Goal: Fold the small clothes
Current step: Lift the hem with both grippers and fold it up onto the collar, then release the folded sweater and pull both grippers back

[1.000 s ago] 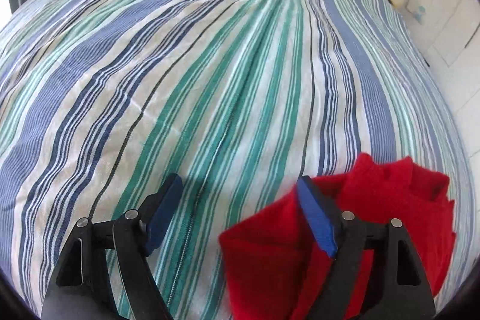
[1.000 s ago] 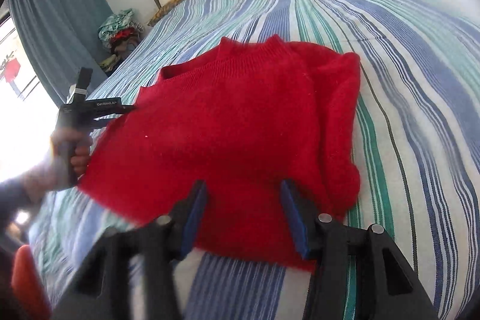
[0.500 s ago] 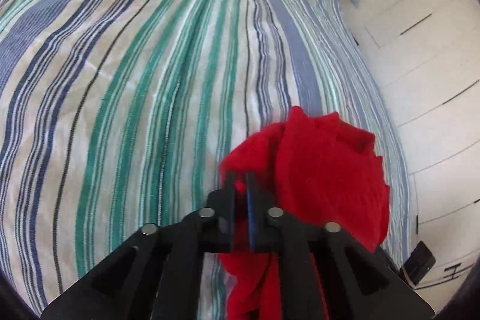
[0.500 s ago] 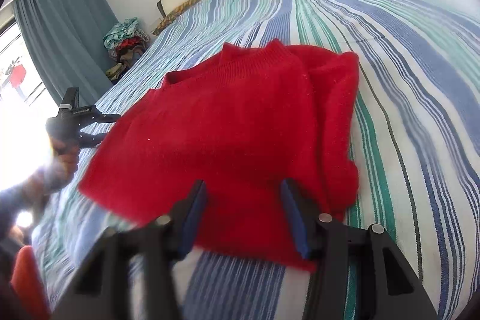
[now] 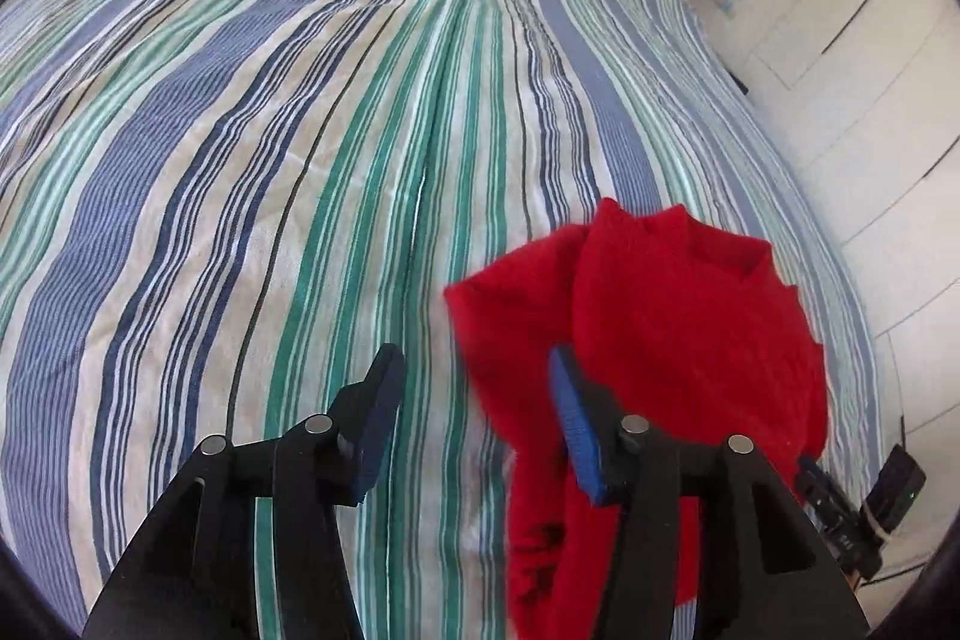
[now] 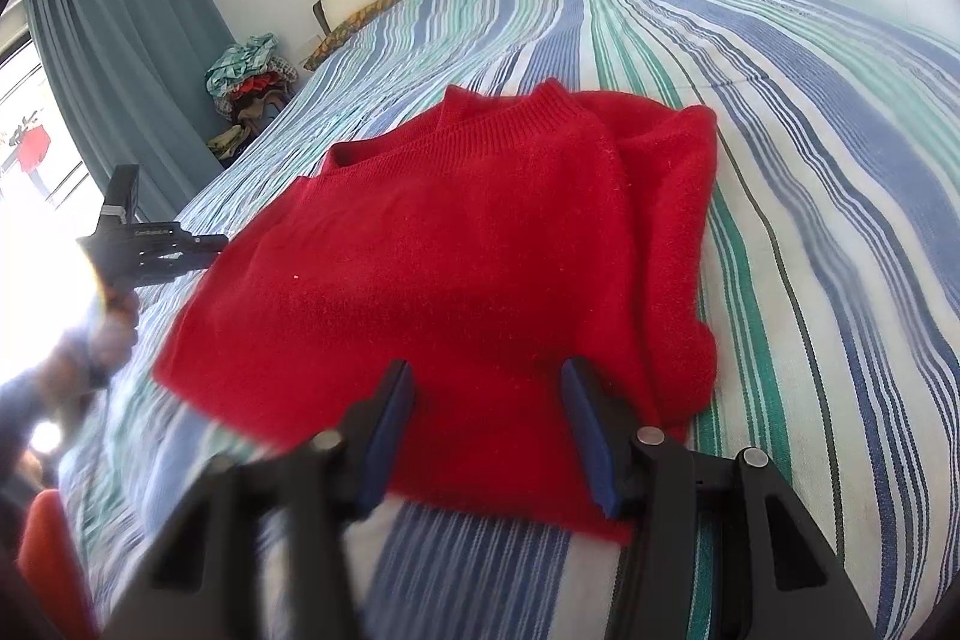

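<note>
The right wrist view alone shows the whole red sweater (image 6: pixel 456 274) lying flat on the striped bedspread (image 6: pixel 810 196), the right gripper (image 6: pixel 486 430) spread apart over its near hem — while the left gripper (image 5: pixel 474 418), half a second ago pinched on the sweater's edge, now stands open, empty beside it.

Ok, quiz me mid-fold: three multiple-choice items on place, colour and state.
1. The sweater lies on:
A. a striped bed
B. a chair
C. the floor

2. Its colour:
A. teal
B. red
C. white

3. The left hand-held gripper is:
A. shut on the sweater
B. open
C. out of view

Key:
A, stripes surround the sweater.
B, the knit is all red.
B, its jaws stand apart with bare sheet between them; the right hand-held gripper is open too.
</note>
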The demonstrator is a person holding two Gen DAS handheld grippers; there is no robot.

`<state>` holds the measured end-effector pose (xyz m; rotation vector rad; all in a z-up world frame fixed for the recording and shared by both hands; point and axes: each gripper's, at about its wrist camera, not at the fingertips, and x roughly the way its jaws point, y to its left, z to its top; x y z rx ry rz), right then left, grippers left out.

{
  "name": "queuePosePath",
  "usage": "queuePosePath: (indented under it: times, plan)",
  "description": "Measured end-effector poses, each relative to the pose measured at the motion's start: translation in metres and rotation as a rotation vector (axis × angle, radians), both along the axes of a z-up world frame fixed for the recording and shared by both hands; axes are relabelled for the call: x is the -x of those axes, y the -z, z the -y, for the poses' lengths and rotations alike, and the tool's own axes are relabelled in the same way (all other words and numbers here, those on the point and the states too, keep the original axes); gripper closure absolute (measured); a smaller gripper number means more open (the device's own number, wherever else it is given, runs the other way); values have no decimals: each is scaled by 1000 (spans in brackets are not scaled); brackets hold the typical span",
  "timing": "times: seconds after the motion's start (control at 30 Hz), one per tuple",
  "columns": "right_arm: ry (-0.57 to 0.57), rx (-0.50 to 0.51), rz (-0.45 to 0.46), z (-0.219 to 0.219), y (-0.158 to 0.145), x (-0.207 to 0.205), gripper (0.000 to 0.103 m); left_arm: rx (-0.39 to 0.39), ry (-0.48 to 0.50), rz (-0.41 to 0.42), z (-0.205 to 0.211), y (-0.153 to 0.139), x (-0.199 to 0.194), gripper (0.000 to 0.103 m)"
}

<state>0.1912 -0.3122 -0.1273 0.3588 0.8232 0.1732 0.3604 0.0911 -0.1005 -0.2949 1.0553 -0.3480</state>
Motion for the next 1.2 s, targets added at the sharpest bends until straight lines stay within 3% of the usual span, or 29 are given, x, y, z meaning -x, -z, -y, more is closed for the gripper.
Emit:
queuePosePath:
  times: [0.13,0.17,0.2,0.3,0.4,0.53,0.57,0.67,0.7,0.8,1.03,1.13,1.2]
  plan:
    - [2,7,1,-1,0,0,51,44,39,-68,7,19,20,66]
    - [2,9,1,-1,0,0,51,32,53,-86,13,27,21,77]
    - [2,12,1,-2,0,0,51,24,67,-101,20,34,22,99]
    - [3,28,-3,-3,0,-1,51,-124,58,-42,37,34,33,102]
    - [3,41,-9,-5,0,-2,51,-161,-18,-48,29,34,35,103]
    - [3,60,-36,-6,-4,-5,51,-131,-91,-65,2,30,40,103]
    - [5,77,-50,-8,-8,-5,51,-127,-92,-60,-1,24,47,96]
    - [17,87,-40,-11,-28,10,39,-159,-84,13,-2,3,82,34]
    - [24,76,-23,-10,-35,19,39,-176,-81,58,0,-5,98,25]
    - [15,67,-36,-10,-42,39,39,-236,-27,117,14,-15,140,22]
    - [72,170,-168,-34,-36,71,39,-354,48,219,68,-11,204,9]
    - [63,171,-177,-55,-34,88,38,-403,79,201,86,10,211,8]
    - [56,172,-203,-66,-25,93,38,-459,108,146,91,32,210,8]
